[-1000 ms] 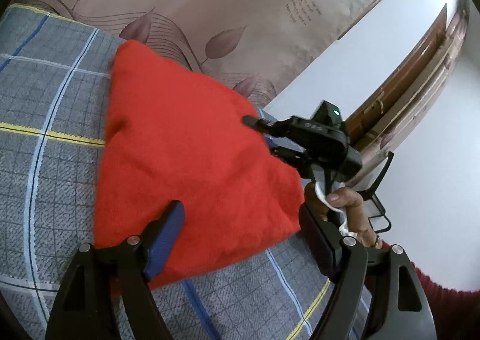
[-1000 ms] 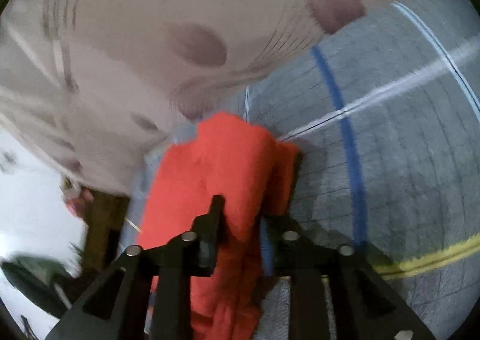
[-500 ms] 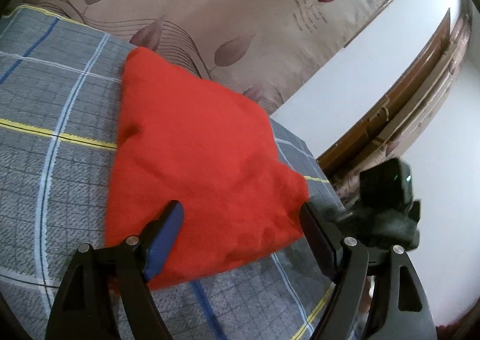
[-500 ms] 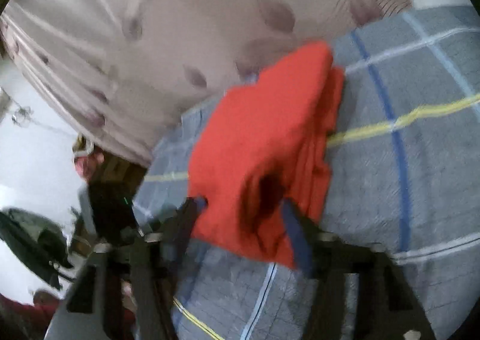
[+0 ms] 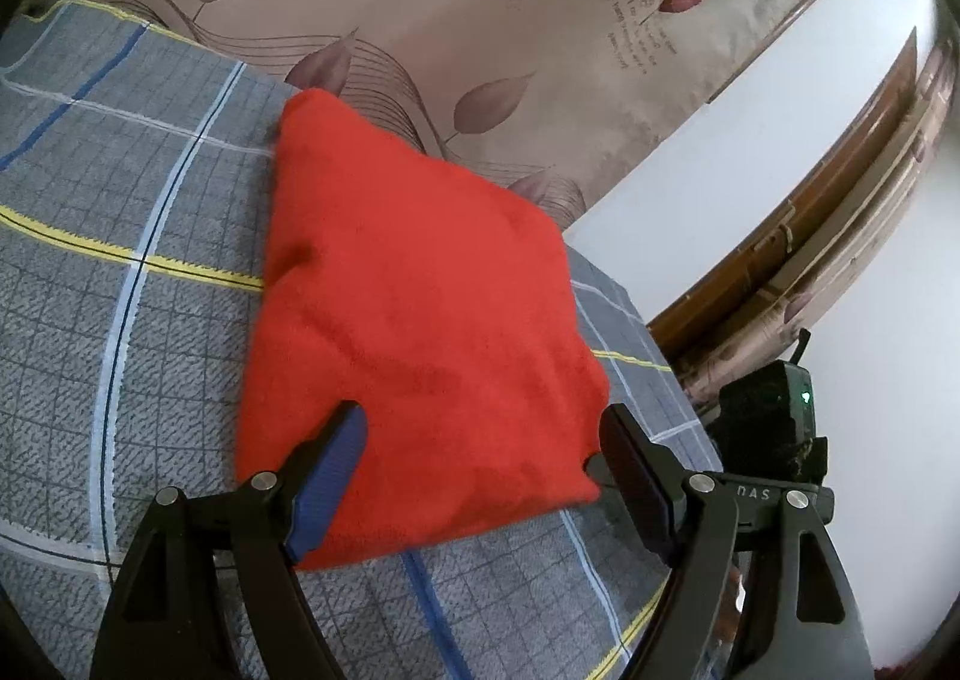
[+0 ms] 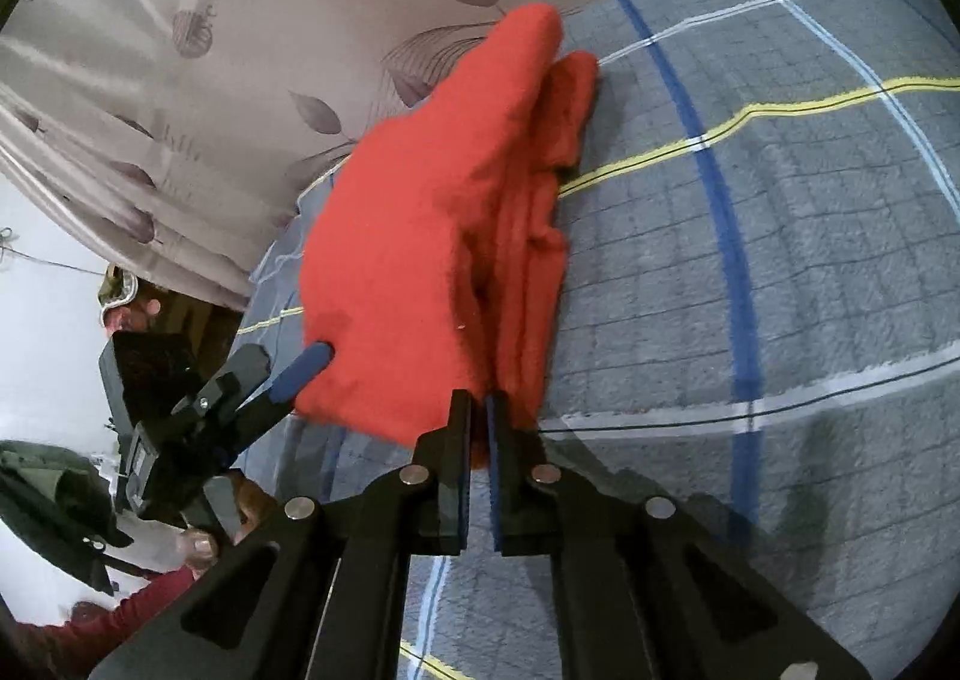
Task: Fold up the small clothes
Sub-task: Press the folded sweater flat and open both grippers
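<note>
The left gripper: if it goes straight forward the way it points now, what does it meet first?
Most likely the folded red garment. The left gripper is open, and the garment's near edge already lies between its fingers on the plaid blanket. Whether they touch is unclear.

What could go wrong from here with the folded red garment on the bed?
The right tongs look nearly shut at the edge of the red garment; if they have caught a layer, pulling back could drag the fold open. The left tongs sit open over the near edge and may rumple it.
</note>
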Motion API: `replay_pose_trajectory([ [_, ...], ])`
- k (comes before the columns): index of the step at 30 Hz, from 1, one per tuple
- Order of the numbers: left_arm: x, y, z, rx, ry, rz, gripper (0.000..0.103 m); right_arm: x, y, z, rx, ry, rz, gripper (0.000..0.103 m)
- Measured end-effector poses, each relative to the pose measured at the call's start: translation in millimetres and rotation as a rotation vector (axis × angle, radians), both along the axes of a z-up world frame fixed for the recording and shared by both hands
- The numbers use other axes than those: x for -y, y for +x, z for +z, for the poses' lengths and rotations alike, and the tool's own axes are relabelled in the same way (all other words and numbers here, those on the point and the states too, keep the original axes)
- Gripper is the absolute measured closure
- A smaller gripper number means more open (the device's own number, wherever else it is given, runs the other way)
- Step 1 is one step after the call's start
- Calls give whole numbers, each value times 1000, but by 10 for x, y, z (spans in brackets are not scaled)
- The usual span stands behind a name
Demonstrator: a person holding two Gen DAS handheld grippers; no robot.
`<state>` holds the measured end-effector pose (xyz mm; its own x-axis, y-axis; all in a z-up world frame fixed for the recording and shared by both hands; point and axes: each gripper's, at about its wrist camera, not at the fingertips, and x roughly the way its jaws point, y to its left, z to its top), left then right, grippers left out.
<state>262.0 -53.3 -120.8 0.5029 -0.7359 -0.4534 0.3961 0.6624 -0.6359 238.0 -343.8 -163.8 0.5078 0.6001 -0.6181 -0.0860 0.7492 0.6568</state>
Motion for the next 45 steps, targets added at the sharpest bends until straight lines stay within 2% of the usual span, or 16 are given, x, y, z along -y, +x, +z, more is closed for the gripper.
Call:
replay_pose_trajectory([
  [3, 16, -1, 10, 1, 9, 2, 23, -3, -47, 186, 49, -32, -48, 93],
  [6, 16, 8, 10, 1, 9, 2, 23, -18, -150, 577, 171, -123, -86, 93],
  [8, 20, 11, 10, 1, 11, 1, 23, -134, -117, 824, 244, -156, -62, 93],
  [10, 25, 9, 17, 3, 15, 1, 23, -276, 25, 920, 258, -222, -32, 93],
  [13, 28, 2, 19, 5, 20, 3, 23, -457, 251, 781, 232, -354, -6, 93],
  [14, 30, 3, 21, 6, 23, 4, 23, -498, 322, 658, 204, -413, 0, 93],
  [17, 46, -18, 42, 18, 44, 12, 23, -532, 418, 304, 130, -501, -4, 95],
  [22, 64, -147, 79, 36, 117, 42, 23, -460, 330, 231, 167, -495, -28, 95],
  [28, -62, -293, 83, 39, 124, 102, 23, -416, 276, 235, 174, -465, -21, 91],
  [29, -72, -314, 103, 50, 139, 119, 23, -401, 298, 240, 171, -456, -23, 86],
  [30, -74, -340, 129, 65, 160, 133, 22, -377, 310, 229, 157, -453, -31, 54],
  [31, -72, -363, 145, 76, 175, 140, 22, -366, 335, 188, 126, -455, -30, 42],
  [33, -73, -418, 189, 104, 218, 167, 22, -401, 299, 203, 148, -462, -16, 42],
  [38, -86, -529, 324, 181, 324, 220, 22, -588, 227, 189, 174, -570, 5, 42],
  [42, -41, -608, 437, 242, 426, 231, 22, -541, 158, 204, 174, -547, -17, 41],
  [45, -20, -649, 489, 278, 473, 244, 20, -505, 64, 228, 186, -531, -37, 37],
])
